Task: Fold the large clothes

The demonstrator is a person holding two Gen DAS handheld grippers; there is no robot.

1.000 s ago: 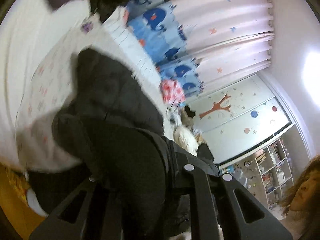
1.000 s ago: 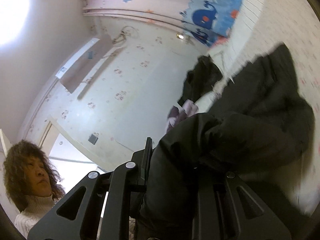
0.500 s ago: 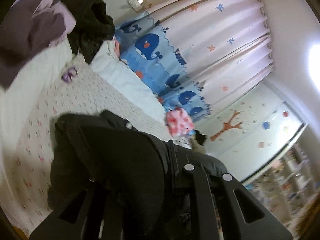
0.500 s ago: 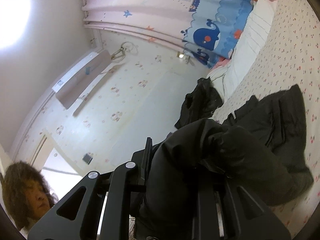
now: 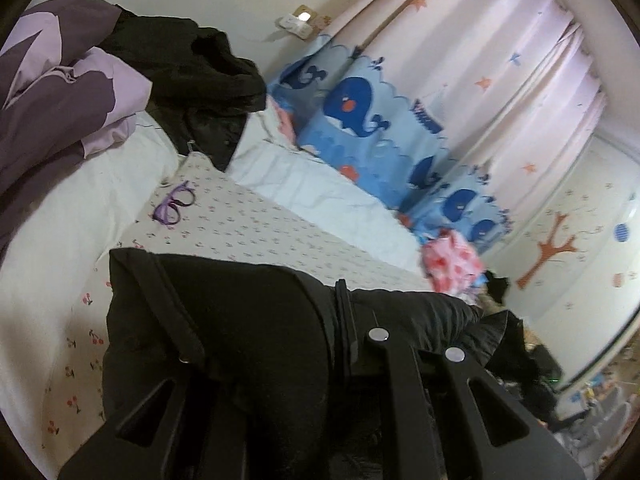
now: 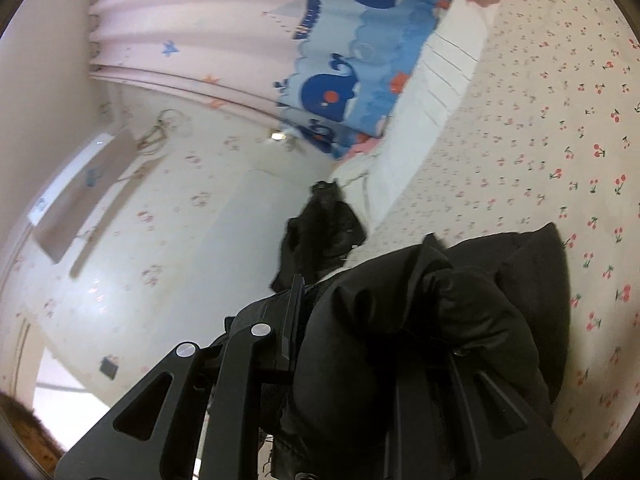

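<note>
Left gripper (image 5: 260, 344) view only: purple glasses (image 5: 173, 205) beyond black jacket (image 5: 240, 320).

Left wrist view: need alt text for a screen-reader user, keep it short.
The left tongs are shut on a bulky black coat held above a bed with a cherry-print sheet. Purple glasses lie on the sheet, clothes are piled at its far end, and a whale-print curtain hangs behind.

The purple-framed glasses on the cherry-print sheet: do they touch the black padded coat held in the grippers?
Apart. The left wrist view shows the purple-framed glasses lying alone, with a strip of bare cherry-print sheet between them and the black padded coat.
</note>
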